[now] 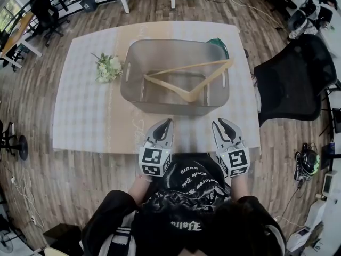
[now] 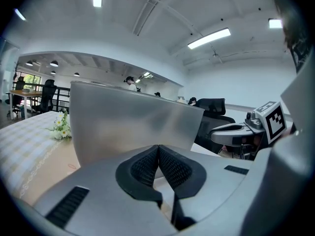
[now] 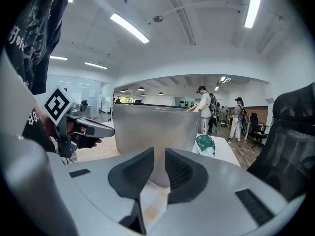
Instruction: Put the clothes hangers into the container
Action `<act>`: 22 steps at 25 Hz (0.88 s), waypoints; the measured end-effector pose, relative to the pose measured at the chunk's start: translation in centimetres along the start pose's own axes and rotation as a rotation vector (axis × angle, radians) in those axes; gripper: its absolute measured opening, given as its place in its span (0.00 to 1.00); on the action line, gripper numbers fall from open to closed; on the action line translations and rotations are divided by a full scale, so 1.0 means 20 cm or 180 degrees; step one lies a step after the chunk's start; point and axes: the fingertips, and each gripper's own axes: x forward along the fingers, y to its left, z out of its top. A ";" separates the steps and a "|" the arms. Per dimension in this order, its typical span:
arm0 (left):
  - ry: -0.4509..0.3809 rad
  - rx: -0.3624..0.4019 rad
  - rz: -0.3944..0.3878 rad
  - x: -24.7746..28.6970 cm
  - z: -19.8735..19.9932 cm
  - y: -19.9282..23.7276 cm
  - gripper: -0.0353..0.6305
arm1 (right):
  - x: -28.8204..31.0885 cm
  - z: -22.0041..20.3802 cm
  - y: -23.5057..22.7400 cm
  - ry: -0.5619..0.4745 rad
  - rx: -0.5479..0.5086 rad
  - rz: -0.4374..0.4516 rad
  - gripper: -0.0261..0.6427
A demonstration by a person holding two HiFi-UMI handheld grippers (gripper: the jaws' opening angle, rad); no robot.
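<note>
Grey jaws with black ribbed pads sit in front of me on both sides. My left gripper (image 1: 168, 122) (image 2: 158, 150) has its pads pressed together at the tips, with nothing between them. My right gripper (image 1: 221, 122) (image 3: 158, 155) holds its pads a narrow gap apart, also with nothing between them. Both hover over the near edge of the table (image 1: 85, 119), side by side and apart from each other, each tilted slightly downward and pointing at the container (image 1: 176, 106).

That container is a translucent grey plastic bin with cut-out handles. It stands around the middle of the table, just beyond my fingertips, and its near wall fills much of both gripper views. Inside it lie the wooden clothes hangers (image 1: 189, 95), resting aslant across the bin with one end up by the right rim; I cannot tell how many there are.

A small bunch of white flowers (image 1: 108, 67) lies on the checked cloth near the container's left side. A green pouch (image 1: 218, 42) (image 3: 205, 145) sits at the container's far right corner. A black office chair (image 1: 293, 79) stands off the table's right edge.
</note>
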 end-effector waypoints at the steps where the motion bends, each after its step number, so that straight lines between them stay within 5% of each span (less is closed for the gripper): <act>1: 0.0000 0.0000 -0.0006 0.00 0.00 0.00 0.08 | 0.00 0.00 -0.01 -0.0003 0.0005 -0.0026 0.14; 6: -0.0004 -0.0015 -0.0012 0.01 0.00 0.01 0.08 | 0.00 0.00 -0.04 0.0025 -0.0033 -0.0150 0.05; 22: 0.0043 -0.0036 -0.0033 0.09 0.00 0.05 0.08 | 0.07 -0.02 -0.10 0.0188 -0.0137 -0.0195 0.05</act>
